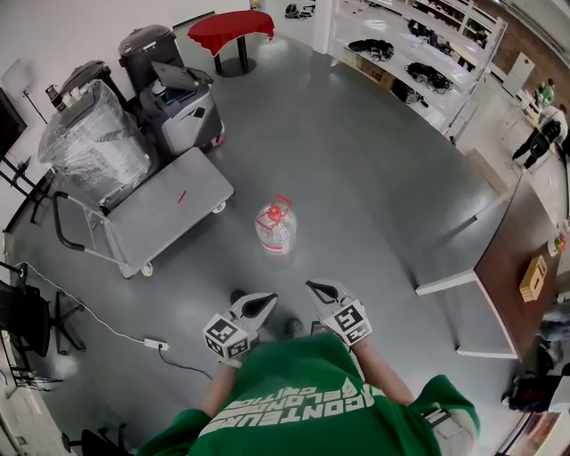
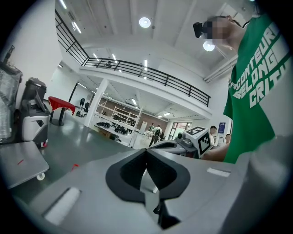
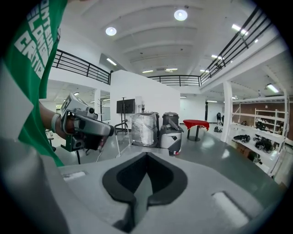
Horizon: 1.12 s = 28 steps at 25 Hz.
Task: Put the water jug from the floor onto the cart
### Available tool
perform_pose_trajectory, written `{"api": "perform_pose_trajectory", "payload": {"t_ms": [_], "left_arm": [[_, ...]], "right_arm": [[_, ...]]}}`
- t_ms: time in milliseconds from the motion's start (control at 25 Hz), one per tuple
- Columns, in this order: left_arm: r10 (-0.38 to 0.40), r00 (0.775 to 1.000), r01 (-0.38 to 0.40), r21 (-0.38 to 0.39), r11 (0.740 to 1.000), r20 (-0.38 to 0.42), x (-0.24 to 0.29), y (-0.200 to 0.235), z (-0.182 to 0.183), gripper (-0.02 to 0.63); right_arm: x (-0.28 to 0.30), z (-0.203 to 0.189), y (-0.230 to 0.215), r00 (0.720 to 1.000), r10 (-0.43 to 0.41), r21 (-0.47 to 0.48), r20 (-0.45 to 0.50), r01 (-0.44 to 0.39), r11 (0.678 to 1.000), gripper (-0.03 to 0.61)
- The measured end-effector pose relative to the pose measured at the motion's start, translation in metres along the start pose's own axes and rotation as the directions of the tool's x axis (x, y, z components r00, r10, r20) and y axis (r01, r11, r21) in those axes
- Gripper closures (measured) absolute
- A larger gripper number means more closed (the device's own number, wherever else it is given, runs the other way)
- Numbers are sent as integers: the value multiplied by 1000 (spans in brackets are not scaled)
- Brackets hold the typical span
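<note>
Clear glossy plastic water jug point(image 1: 275, 228); smooth matt grey cart point(image 1: 169, 214) deck; polished reflective floor point(image 1: 356, 169); red cloth over table point(image 1: 233, 27).

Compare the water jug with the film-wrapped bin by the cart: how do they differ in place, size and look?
Place: the water jug stands on the bare floor, apart from the cart; the wrapped bin seems to stand on the cart's handle end. Size: the jug is much smaller than the bin. Look: the jug is clear with a red cap; the bin is dark under clear film. Both stand upright.
</note>
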<state>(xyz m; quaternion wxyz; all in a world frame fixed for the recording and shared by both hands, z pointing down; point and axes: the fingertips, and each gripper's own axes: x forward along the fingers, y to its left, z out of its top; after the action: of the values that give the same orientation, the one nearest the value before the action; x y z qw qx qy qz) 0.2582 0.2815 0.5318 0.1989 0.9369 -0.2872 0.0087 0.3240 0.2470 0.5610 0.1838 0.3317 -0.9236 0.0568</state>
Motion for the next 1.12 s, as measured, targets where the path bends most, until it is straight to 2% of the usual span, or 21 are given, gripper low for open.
{"api": "perform_pose_trajectory", "payload": {"t_ms": [200,360,760,1120], "left_arm": [[-4,1000,4,-5,1000,2,-3,9,0,604],[6,1000,-6,-10,1000,20,-3,12,2,604],[66,995,-61,-55,997,76,-21,29,2,604],[70,994,-64,-71,995,81,-23,44,4,604]], "right_arm": [[4,13,-7,997,-40,-19,-64,39,999,586],[11,-3,0,999,6,-14,-43,-7,1000,586],[38,4,18,995,93,-61,-30,-95,994,586],[55,7,16,994,104,-65,-40,-106,992,586]]}}
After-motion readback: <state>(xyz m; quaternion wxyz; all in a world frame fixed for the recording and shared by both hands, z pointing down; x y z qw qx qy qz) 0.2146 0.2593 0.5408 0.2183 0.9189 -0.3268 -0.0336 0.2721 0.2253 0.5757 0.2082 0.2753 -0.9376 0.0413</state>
